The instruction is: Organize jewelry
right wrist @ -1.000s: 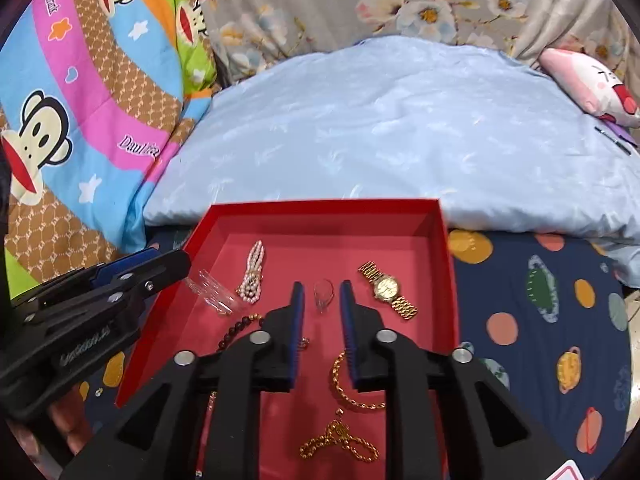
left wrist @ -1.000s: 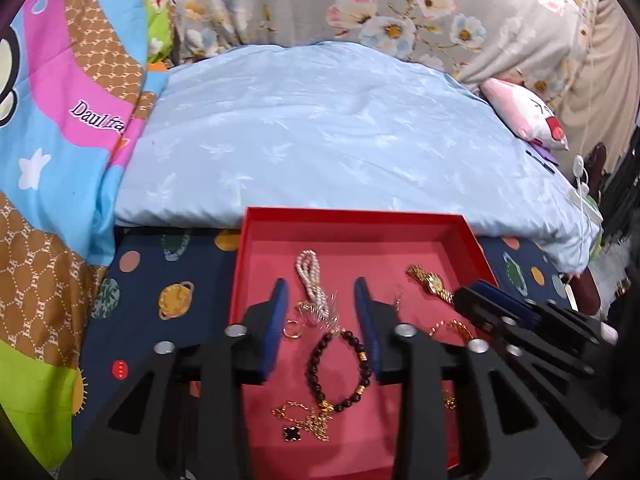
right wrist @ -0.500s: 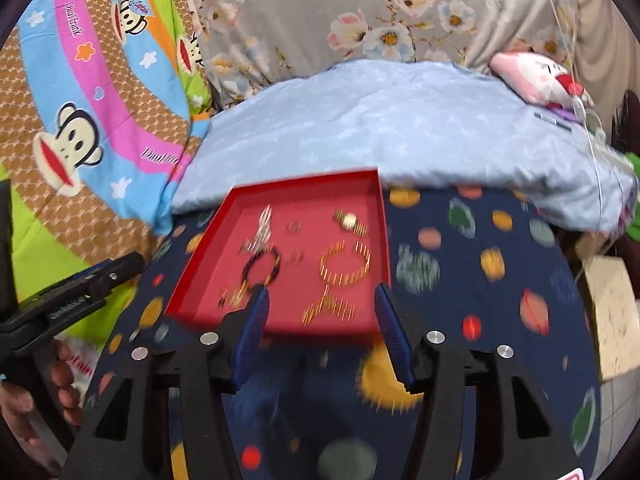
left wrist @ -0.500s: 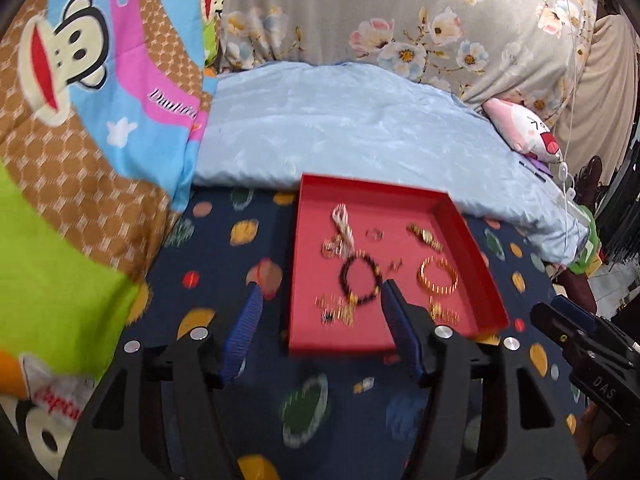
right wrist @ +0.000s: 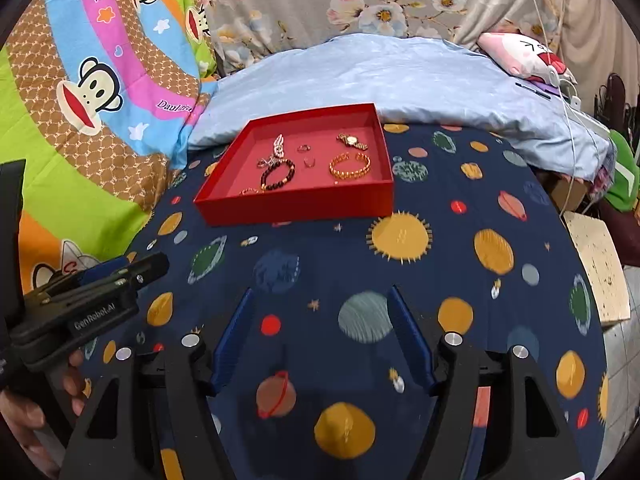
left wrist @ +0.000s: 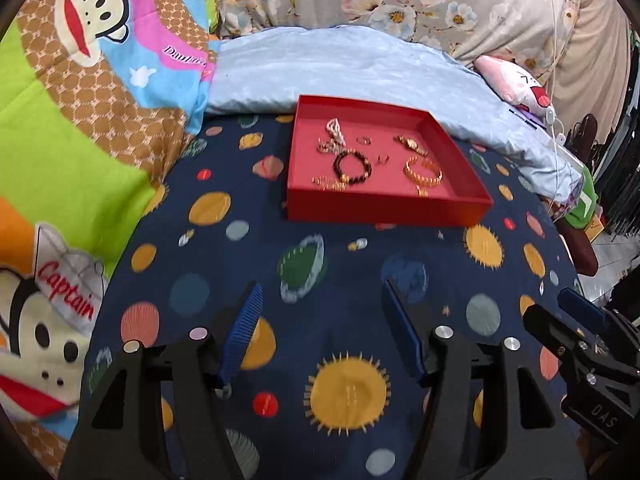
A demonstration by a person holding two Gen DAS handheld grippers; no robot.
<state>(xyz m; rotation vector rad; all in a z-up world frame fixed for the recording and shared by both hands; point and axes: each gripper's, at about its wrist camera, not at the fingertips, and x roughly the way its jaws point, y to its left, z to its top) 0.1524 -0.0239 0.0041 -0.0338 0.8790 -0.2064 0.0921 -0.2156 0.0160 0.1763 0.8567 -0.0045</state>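
Note:
A red tray (left wrist: 384,210) (right wrist: 296,206) sits on the navy planet-print sheet, well ahead of both grippers. Inside lie a dark bead bracelet (left wrist: 352,168) (right wrist: 278,174), a gold bracelet (left wrist: 423,170) (right wrist: 350,166), a gold watch (left wrist: 410,144) (right wrist: 352,141), a pearl piece (left wrist: 335,130) (right wrist: 279,146), a ring (left wrist: 363,140) (right wrist: 304,147) and a thin gold chain (left wrist: 328,181) (right wrist: 250,191). My left gripper (left wrist: 322,292) is open over bare sheet with nothing in it. My right gripper (right wrist: 320,292) hovers likewise, its jaws opening with nothing between them.
A pale blue pillow (left wrist: 360,68) lies behind the tray, with a monkey-print blanket (left wrist: 80,120) at the left and a pink plush (left wrist: 516,84) at the far right. The bed's right edge drops to a cardboard box (right wrist: 596,264). A hand (right wrist: 24,420) holds the left gripper.
Both grippers have drawn back from right over the tray to the near part of the sheet. Their jaws stand much wider than before; the jewelry stays in the tray.

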